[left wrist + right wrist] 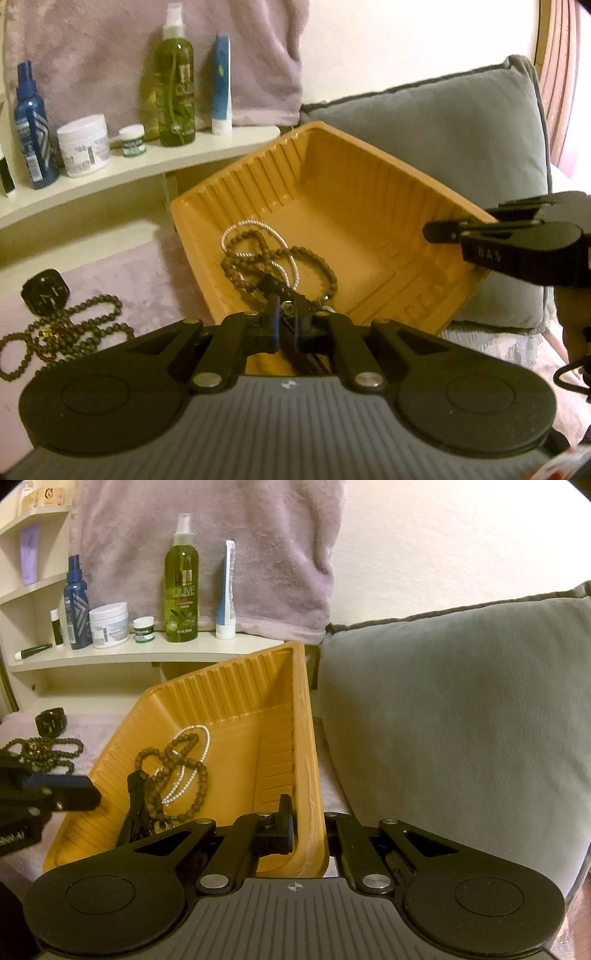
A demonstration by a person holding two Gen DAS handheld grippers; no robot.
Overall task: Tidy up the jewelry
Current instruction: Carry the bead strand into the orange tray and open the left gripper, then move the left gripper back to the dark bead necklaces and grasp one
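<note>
An orange plastic tray sits tilted on the bed. My right gripper is shut on its right-hand wall. Brown bead bracelets and a white beaded chain lie inside. Over the tray's near left side, my left gripper is shut on a thin black strap piece with a small metal part. A long brown bead necklace and a black watch-like piece lie on the purple blanket to the left.
A grey cushion stands right behind the tray. A cream shelf at the back left carries a green spray bottle, a blue bottle, white jars and a tube. A mauve towel hangs behind them.
</note>
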